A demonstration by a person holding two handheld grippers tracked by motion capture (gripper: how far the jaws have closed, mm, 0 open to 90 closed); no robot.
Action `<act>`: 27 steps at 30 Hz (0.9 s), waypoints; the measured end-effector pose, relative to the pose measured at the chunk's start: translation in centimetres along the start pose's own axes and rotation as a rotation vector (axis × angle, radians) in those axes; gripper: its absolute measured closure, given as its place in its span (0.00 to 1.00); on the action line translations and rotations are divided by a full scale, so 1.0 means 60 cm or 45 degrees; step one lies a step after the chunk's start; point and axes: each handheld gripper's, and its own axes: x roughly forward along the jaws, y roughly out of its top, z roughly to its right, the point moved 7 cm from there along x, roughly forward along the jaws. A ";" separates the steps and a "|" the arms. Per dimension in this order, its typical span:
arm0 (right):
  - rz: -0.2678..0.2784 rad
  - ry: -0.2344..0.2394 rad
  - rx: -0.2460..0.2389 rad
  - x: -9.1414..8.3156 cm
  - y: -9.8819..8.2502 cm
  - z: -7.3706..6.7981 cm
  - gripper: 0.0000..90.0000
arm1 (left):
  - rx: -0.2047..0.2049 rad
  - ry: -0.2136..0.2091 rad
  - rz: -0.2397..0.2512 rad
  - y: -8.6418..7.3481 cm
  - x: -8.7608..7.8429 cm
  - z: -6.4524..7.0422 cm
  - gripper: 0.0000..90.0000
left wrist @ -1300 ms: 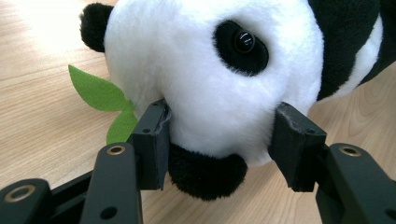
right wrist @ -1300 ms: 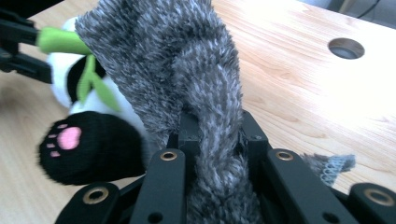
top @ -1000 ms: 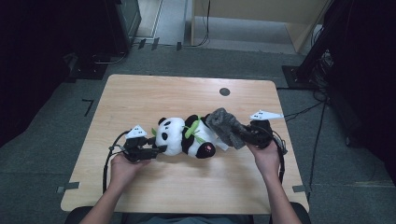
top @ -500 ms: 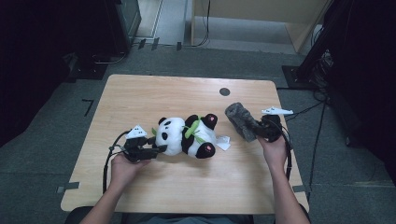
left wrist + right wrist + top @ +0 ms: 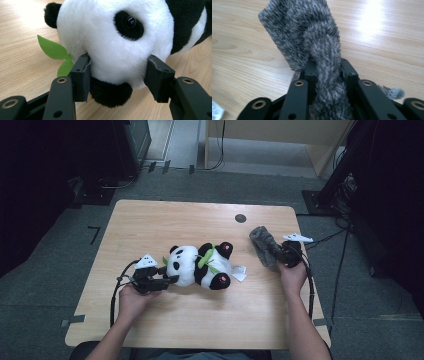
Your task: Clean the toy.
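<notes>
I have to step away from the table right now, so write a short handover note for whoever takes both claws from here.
Left claw: jaws pressed on the head of the panda plush, which lies on its side mid-table.
Right claw: the grey furry cloth sits between its jaws, which have just been opening; it is at the table's right side, apart from the panda.
Done: the cloth is off the panda and carried right.
Left: probably let go of the cloth there, then free the panda's head.
</notes>
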 end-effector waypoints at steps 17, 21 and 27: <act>0.122 0.038 0.000 -0.026 0.023 -0.015 0.40 | -0.013 -0.009 -0.004 0.000 0.000 -0.001 0.43; 0.117 0.055 -0.029 -0.034 0.025 -0.031 0.39 | -0.014 -0.009 -0.008 -0.001 0.000 -0.001 0.42; 0.131 0.091 -0.054 -0.060 0.030 -0.062 0.37 | -0.004 -0.011 -0.004 -0.001 0.001 -0.001 0.41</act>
